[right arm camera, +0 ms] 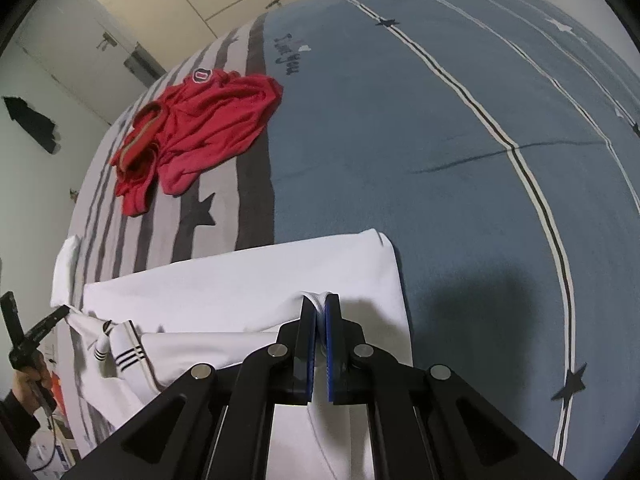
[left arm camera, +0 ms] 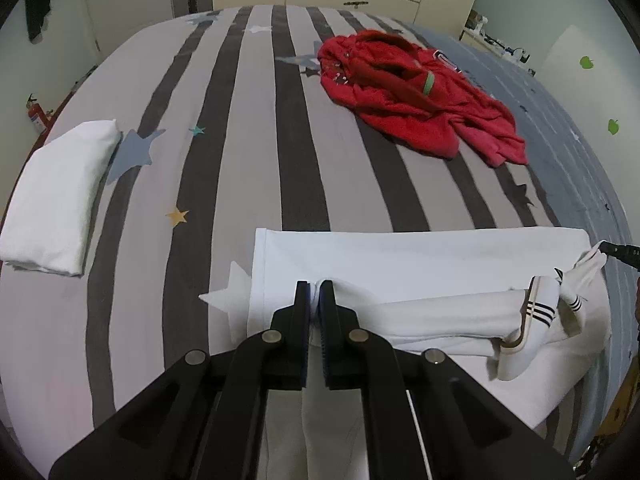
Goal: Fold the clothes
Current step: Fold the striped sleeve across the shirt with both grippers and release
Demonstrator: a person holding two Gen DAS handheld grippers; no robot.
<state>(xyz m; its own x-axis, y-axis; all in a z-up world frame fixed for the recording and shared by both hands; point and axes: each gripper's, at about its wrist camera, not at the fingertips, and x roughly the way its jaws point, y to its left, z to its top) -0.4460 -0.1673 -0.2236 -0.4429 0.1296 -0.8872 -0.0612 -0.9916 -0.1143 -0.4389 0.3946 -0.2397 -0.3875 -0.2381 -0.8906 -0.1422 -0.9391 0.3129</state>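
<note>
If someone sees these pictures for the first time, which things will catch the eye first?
The crumpled red garment stands out most, lying unfolded far across the striped bedspread. Next is the white garment with black stripes at the near edge, pinched by the left gripper and the right gripper. A folded white cloth rests to the left.

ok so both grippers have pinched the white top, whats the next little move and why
Probably lift both pinches together and carry that near edge forward over the garment. The left gripper and right gripper are each shut on a fold of the white garment, which lies flat across the bed, sleeves already tucked in. The folded white piece suggests that finish.
</note>
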